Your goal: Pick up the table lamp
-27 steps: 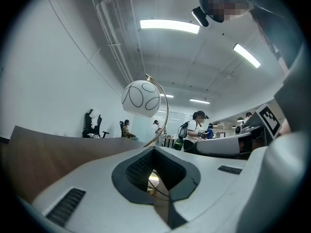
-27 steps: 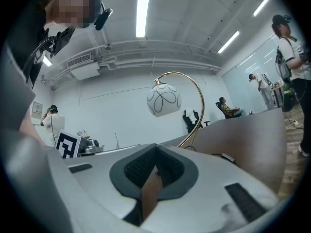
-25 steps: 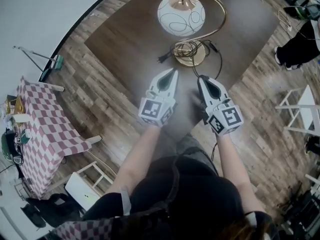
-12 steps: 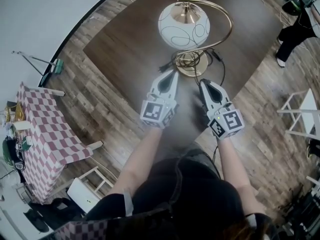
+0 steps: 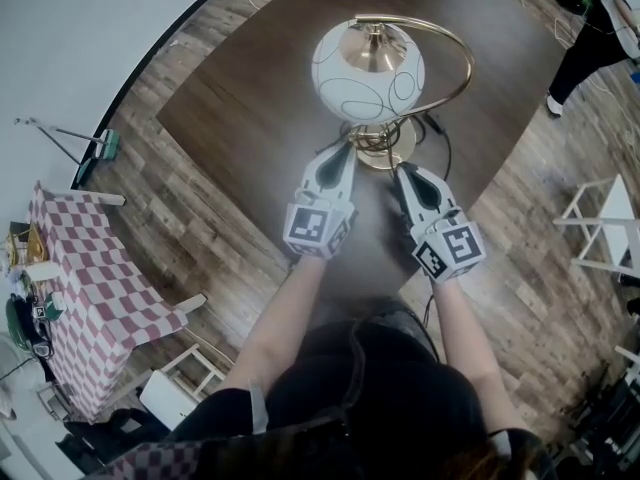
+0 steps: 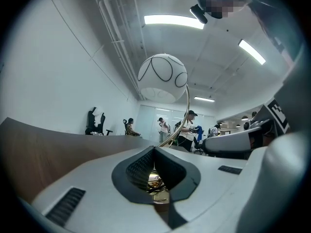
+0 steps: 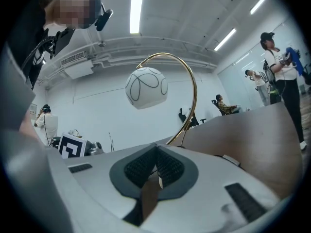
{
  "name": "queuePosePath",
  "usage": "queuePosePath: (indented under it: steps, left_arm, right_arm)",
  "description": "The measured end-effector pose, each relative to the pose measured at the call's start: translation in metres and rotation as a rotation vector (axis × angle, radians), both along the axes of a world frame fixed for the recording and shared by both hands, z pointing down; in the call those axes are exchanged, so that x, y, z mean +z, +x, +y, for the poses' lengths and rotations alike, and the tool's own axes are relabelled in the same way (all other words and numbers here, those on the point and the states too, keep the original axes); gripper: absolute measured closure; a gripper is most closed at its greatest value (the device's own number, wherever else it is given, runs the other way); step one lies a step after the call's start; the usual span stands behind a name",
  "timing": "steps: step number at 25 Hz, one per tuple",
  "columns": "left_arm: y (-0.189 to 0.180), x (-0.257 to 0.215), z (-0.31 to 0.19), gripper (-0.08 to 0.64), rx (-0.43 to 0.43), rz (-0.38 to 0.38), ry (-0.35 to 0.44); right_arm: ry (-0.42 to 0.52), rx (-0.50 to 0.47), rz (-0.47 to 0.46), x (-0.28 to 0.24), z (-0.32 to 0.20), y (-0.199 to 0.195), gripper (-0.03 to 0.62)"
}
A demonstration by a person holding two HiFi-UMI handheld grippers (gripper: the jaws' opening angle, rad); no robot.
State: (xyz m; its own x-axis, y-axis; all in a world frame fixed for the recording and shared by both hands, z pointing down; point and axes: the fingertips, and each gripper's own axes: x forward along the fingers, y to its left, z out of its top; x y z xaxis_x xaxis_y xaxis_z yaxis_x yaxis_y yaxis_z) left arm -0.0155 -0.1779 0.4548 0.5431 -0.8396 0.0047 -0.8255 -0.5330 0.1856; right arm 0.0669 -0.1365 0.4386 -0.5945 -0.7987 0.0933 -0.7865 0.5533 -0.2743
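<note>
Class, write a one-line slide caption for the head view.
Left gripper and right gripper, both shut, point at the globe-shaded table lamp on a dark wooden table.

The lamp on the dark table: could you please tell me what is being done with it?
A person holds a hand-held gripper in each hand over the dark brown wooden table. The left hand-held gripper and right hand-held gripper, both shut and empty, point at the round brass base of the white-globed, gold-armed table lamp. Neither grips it yet.
</note>
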Motion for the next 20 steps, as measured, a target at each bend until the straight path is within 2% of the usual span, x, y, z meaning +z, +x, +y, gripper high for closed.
queuePosePath:
  steps: [11, 20]
  left_arm:
    - [0.0, 0.027, -0.027, 0.483, -0.025, -0.039, -0.026]
    - [0.003, 0.043, -0.038, 0.468, -0.035, -0.059, -0.036]
  right_arm:
    - [-0.023, 0.006, -0.003, 0.011, -0.012, 0.005, 0.589]
    - [-0.025, 0.001, -0.017, 0.013, -0.018, 0.005, 0.589]
